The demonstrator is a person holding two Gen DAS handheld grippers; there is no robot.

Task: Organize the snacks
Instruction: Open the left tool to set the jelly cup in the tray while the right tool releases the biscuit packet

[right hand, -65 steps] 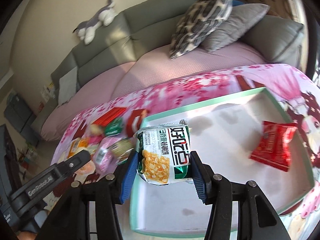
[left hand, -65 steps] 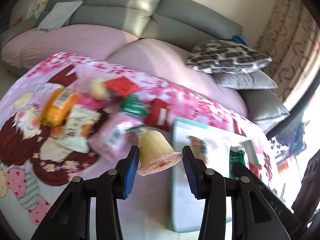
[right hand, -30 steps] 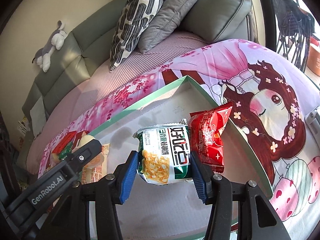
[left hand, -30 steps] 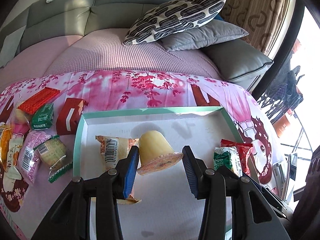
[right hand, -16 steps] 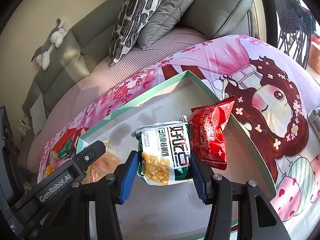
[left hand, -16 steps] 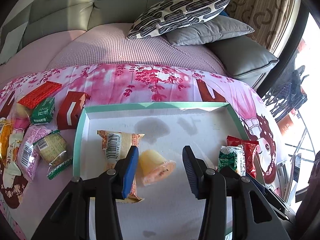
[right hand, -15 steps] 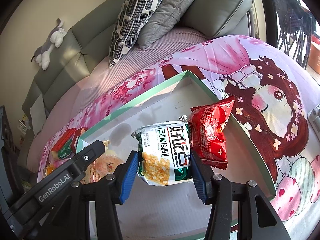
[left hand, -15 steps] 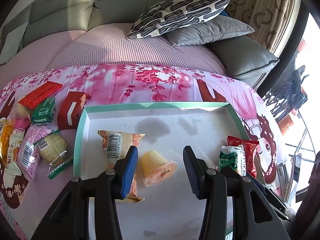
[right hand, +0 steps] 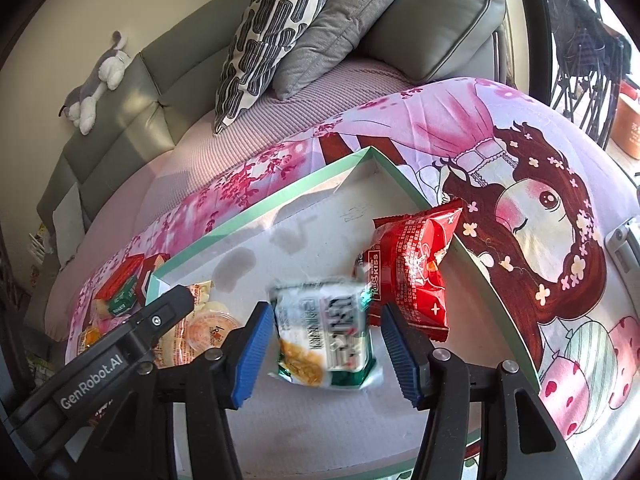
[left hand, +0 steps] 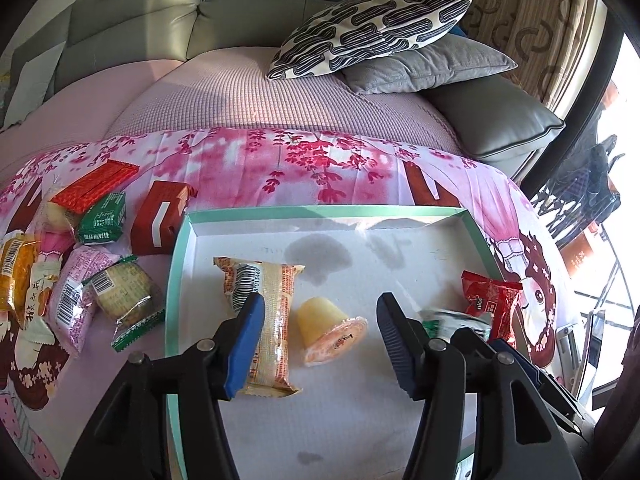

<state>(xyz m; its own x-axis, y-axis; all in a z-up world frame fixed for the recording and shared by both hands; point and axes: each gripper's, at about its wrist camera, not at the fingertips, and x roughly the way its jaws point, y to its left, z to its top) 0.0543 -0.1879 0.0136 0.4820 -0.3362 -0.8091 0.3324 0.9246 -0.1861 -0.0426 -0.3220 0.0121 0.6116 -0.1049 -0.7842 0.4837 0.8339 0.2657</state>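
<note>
A shallow white box with a mint-green rim (left hand: 320,211) lies on the pink cartoon sheet. My left gripper (left hand: 320,346) is open above it. A yellow jelly cup (left hand: 326,328) lies on its side on the box floor between the fingers, beside an orange wrapped cake (left hand: 262,312). My right gripper (right hand: 322,354) is open. A green and white snack packet (right hand: 326,338) lies blurred between its fingers, next to a red packet (right hand: 412,272) at the box's right rim (right hand: 472,264). The jelly cup also shows in the right wrist view (right hand: 208,330).
Several loose snacks (left hand: 80,256) lie on the sheet left of the box, among them a red carton (left hand: 158,218) and a green packet (left hand: 102,224). A grey sofa with a patterned pillow (left hand: 372,28) runs behind. The left gripper's arm (right hand: 112,364) crosses the right view.
Both grippers have opened. The left one let the jelly cup drop onto the box floor. The right one let go of the green and white packet, which now lies beside the red packet.
</note>
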